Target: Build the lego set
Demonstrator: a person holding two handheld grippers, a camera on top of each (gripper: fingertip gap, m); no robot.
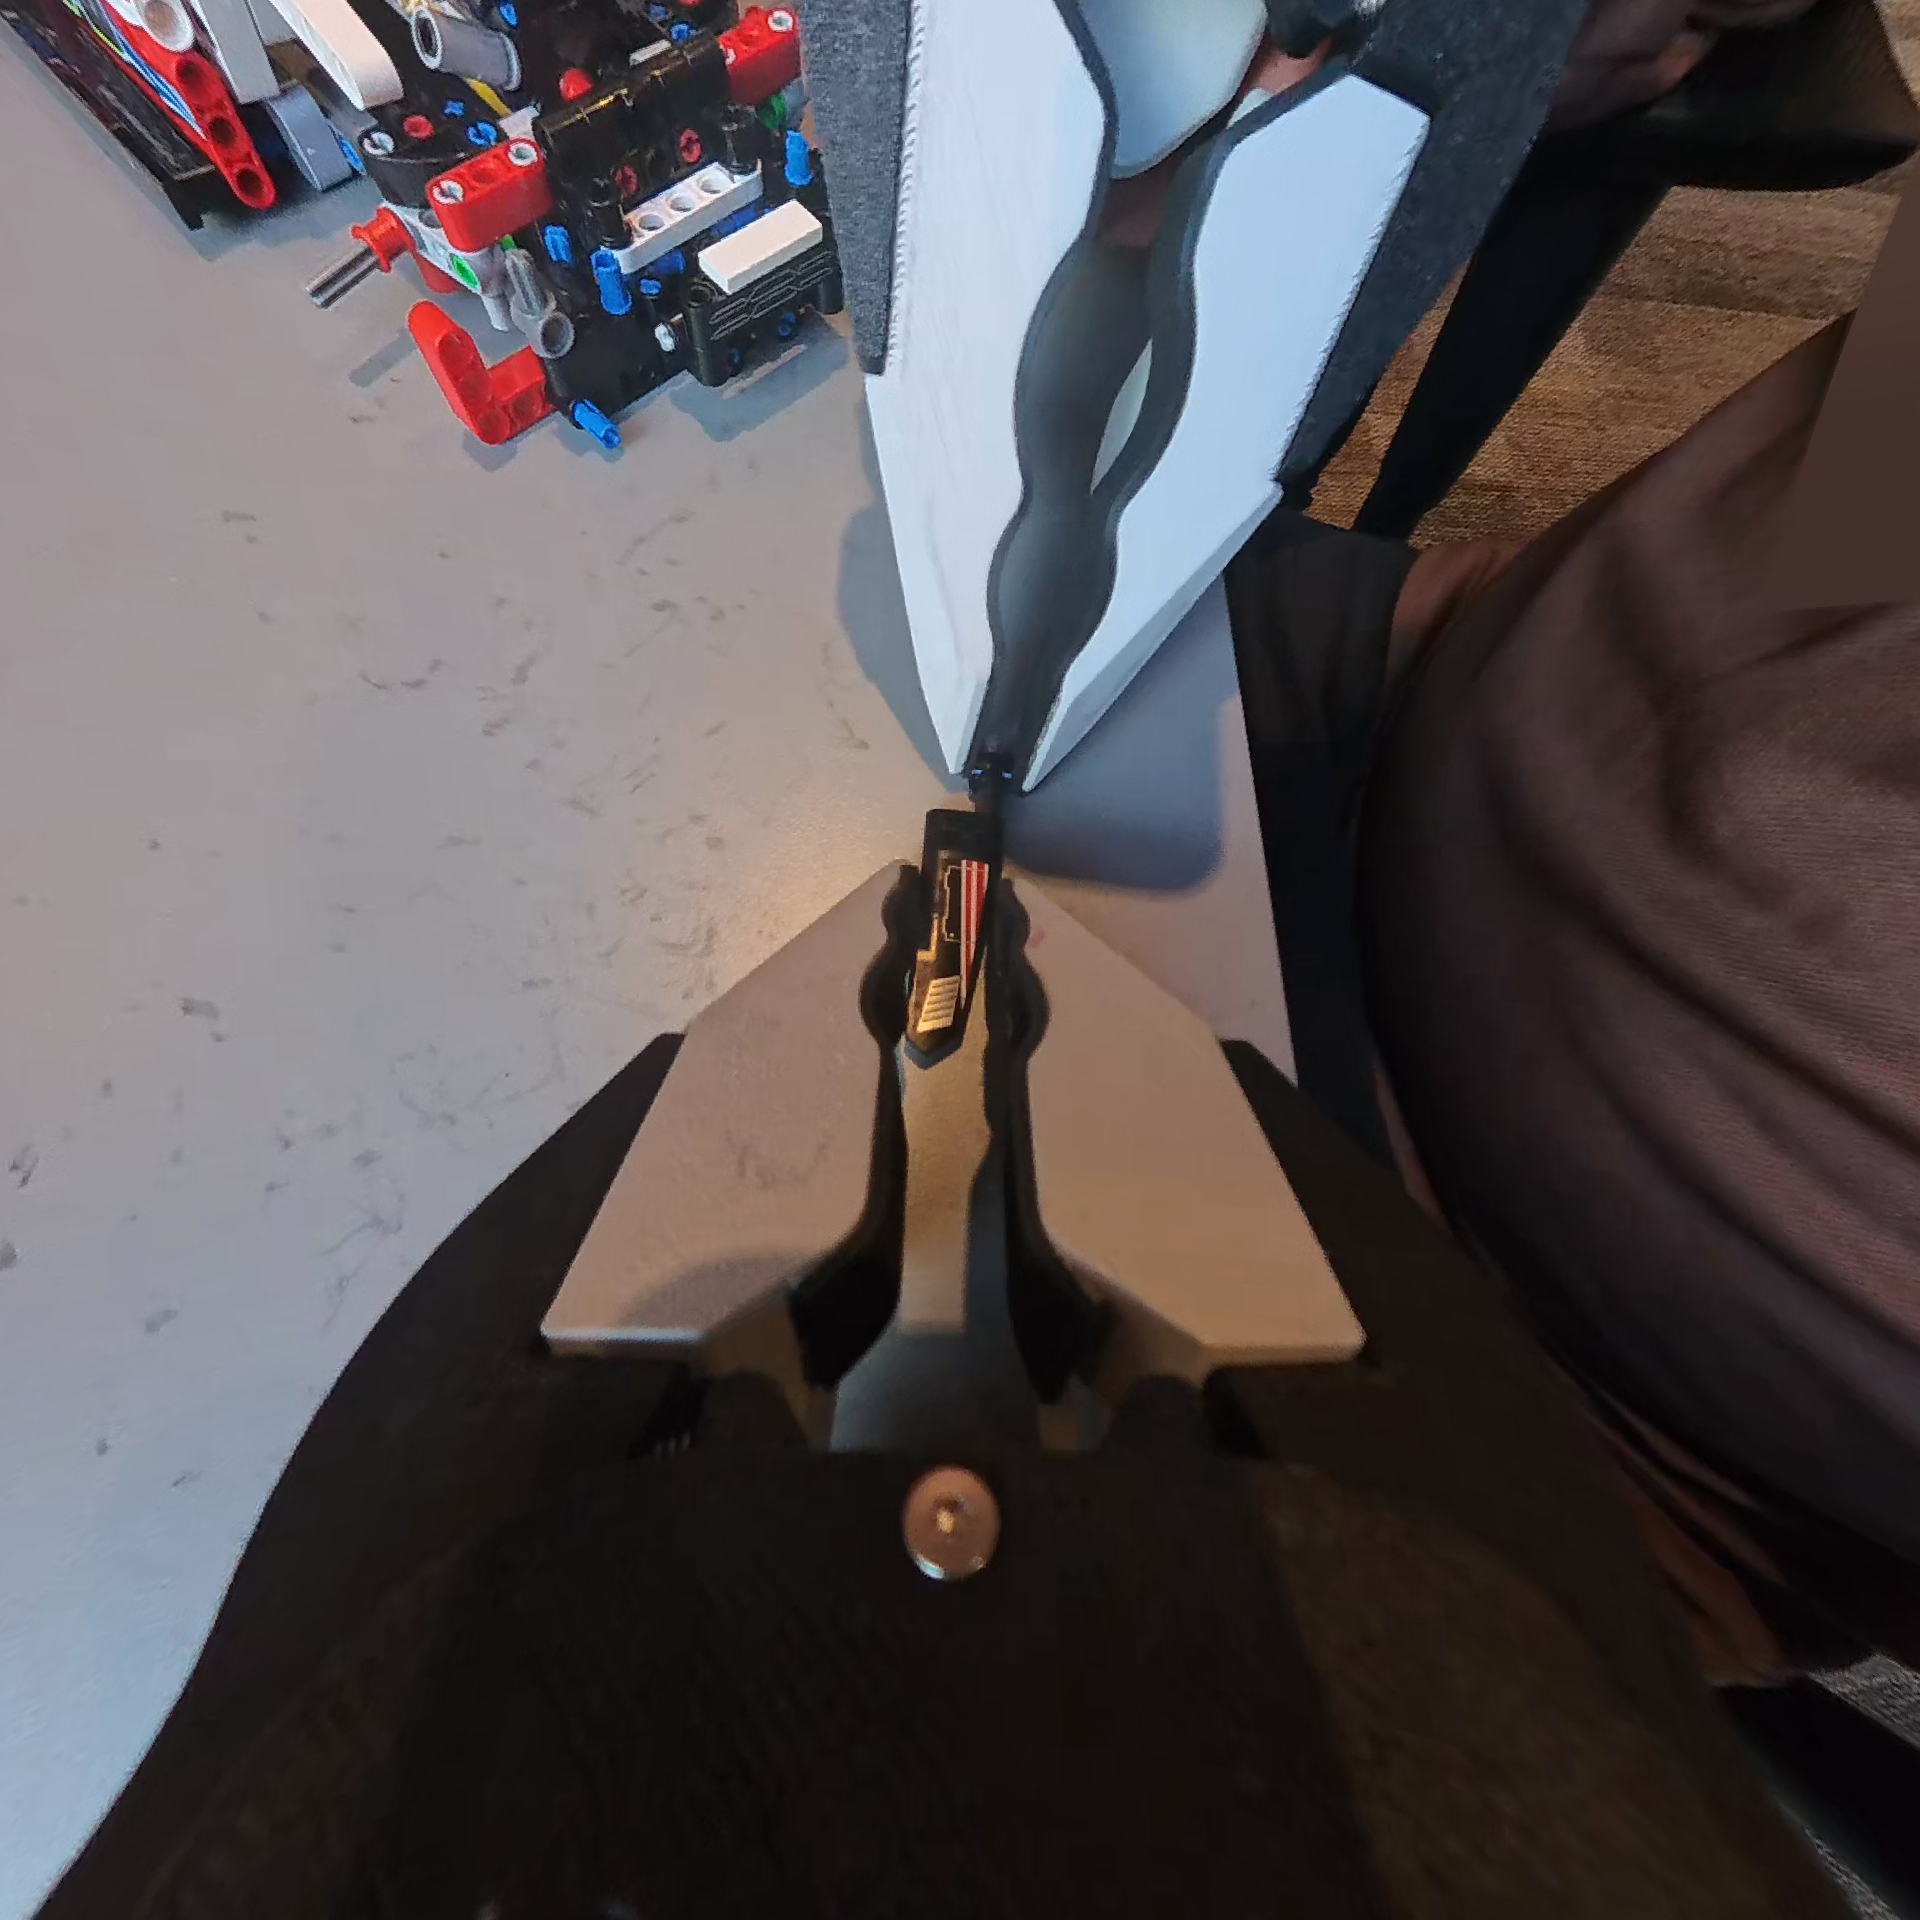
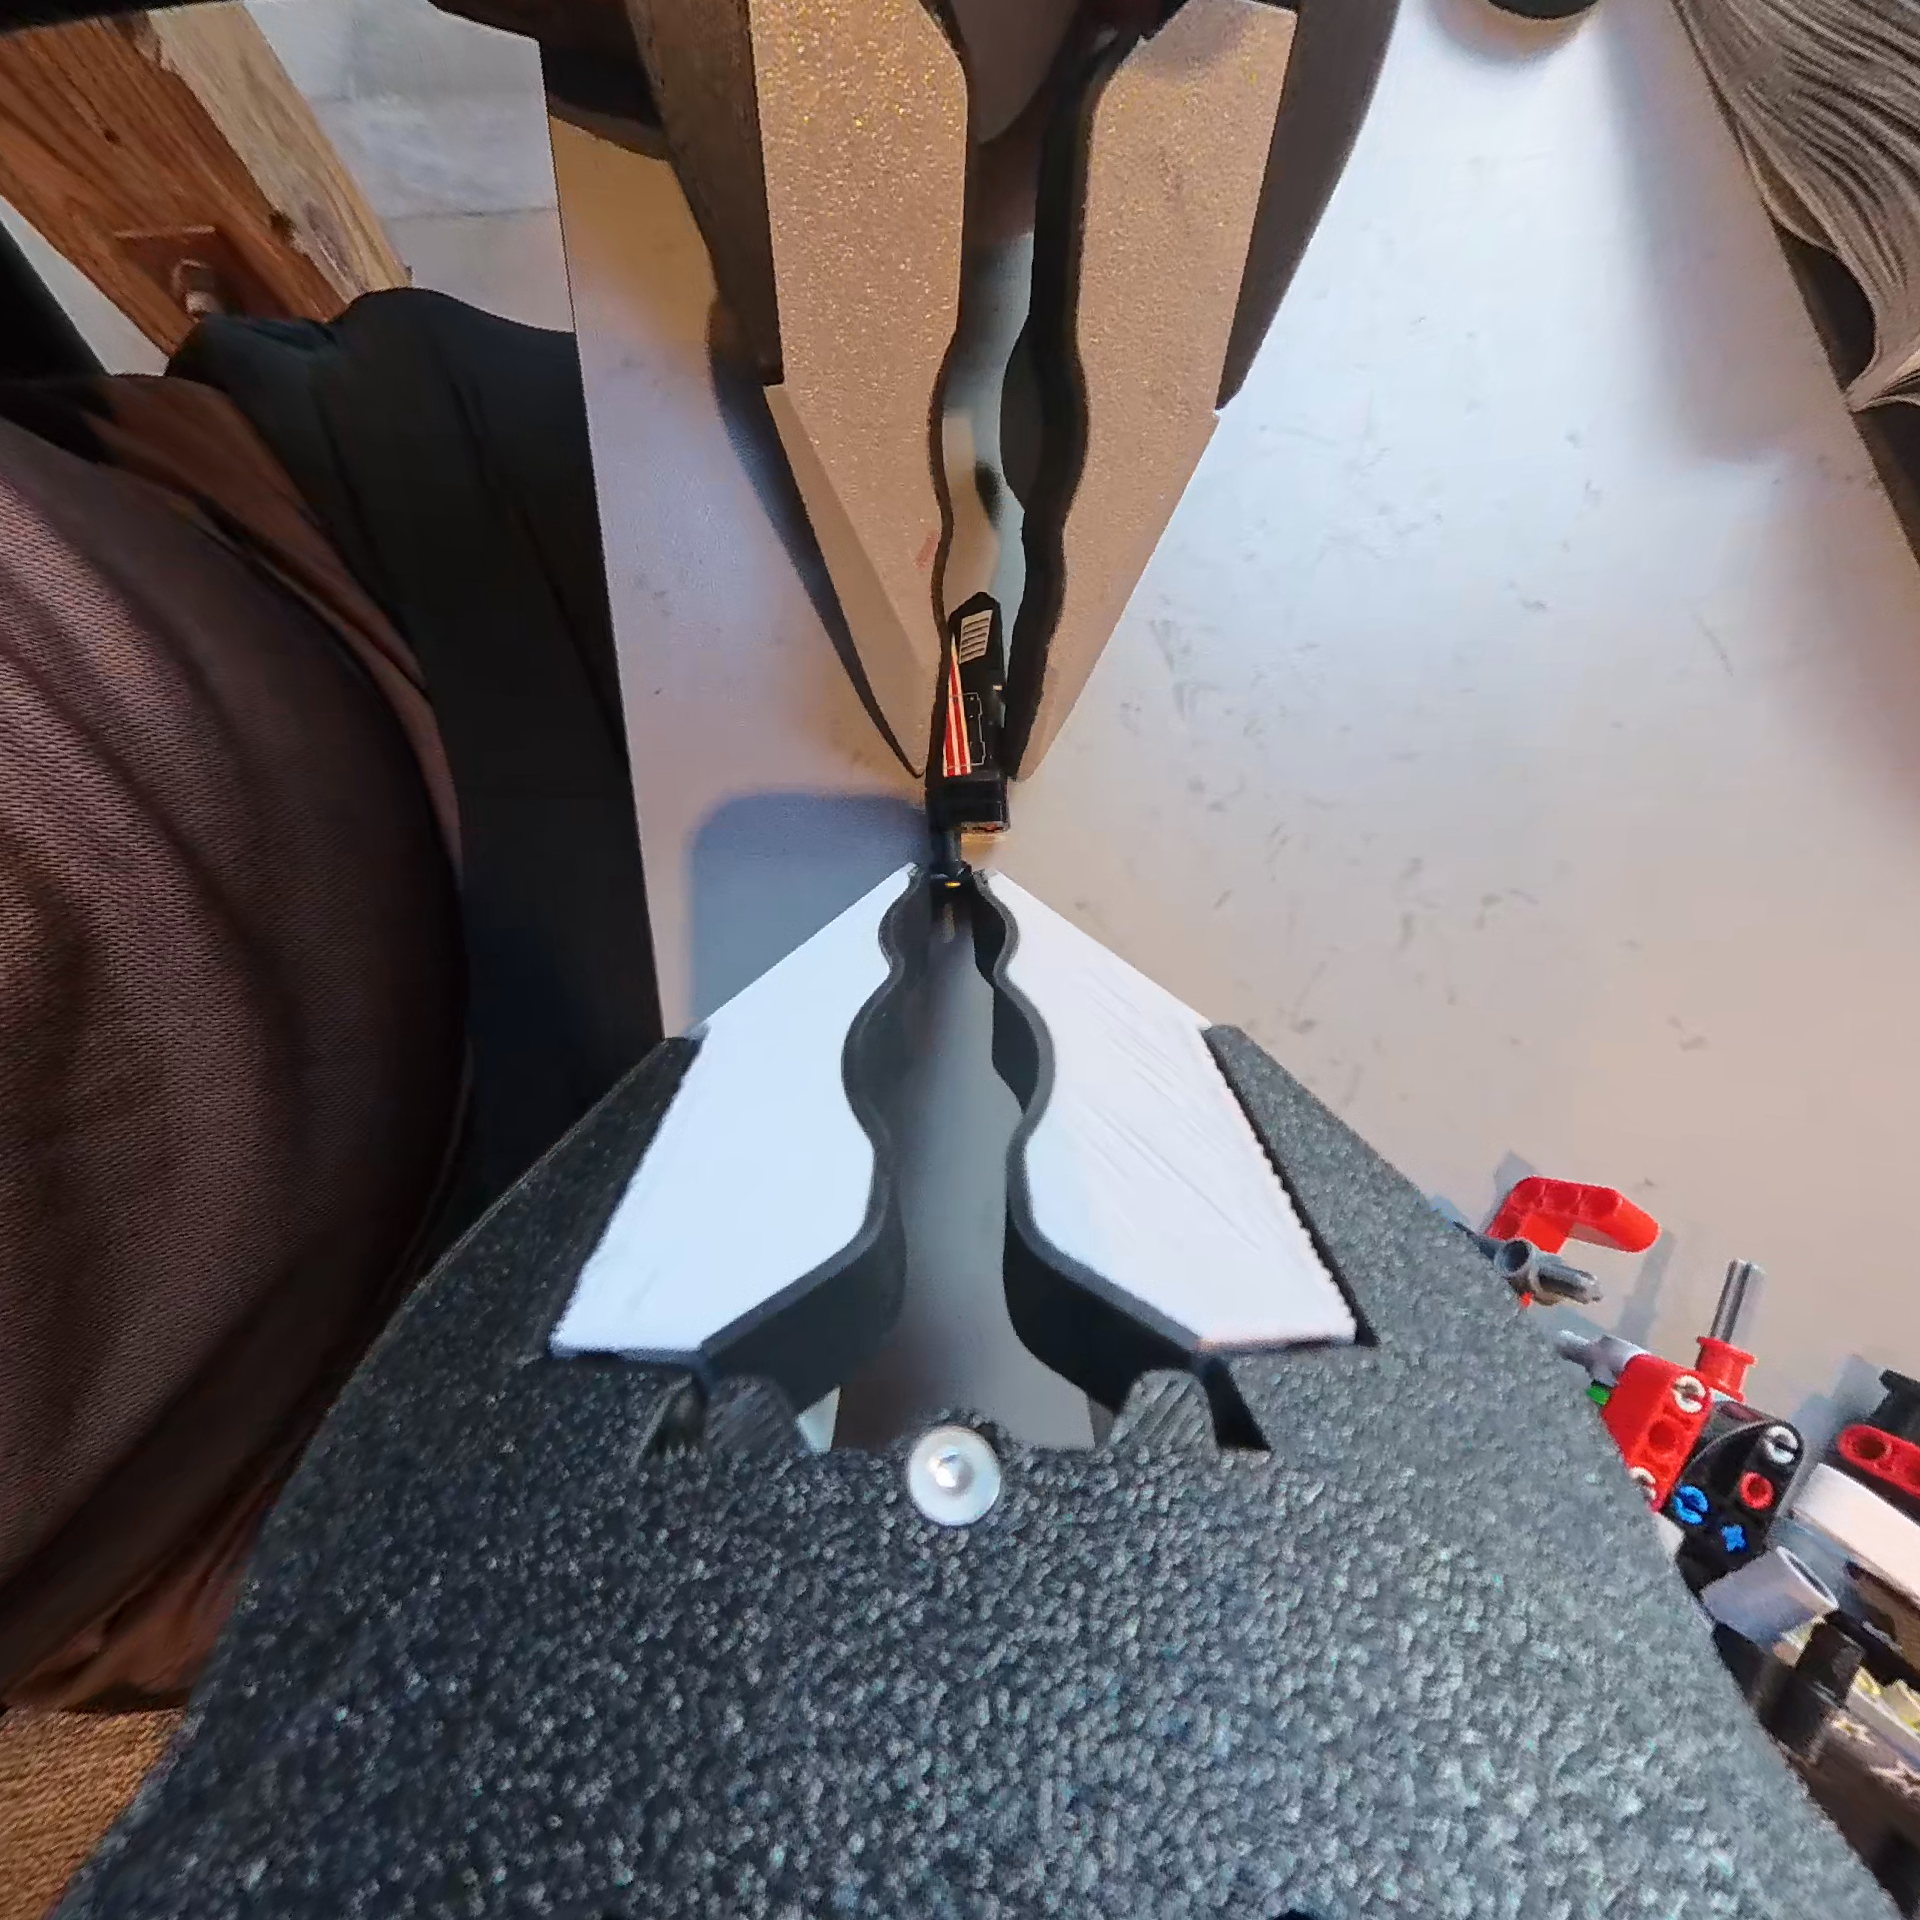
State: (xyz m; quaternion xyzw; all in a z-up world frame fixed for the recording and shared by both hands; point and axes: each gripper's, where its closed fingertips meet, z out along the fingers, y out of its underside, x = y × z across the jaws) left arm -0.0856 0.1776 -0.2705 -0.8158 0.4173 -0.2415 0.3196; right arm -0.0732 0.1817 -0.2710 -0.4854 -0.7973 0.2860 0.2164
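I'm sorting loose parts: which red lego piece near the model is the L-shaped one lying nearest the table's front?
The red L-shaped beam lying flat at the front corner of the partly built black lego model. The other red pieces are straight beams mounted higher on the model.

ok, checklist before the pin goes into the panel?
1. left gripper clamped on the black stickered panel: ok.
2. right gripper shut on the small black pin, held at the very tips: ok, but a shallow grip.
3. Pin lined up with the panel's end: roughly ok in both wrist views; exact hole alignment cannot tell.
4. Pin seated in the panel: not ok, a small gap shows.
5. Work held above the table near its edge, away from the lego model: ok.
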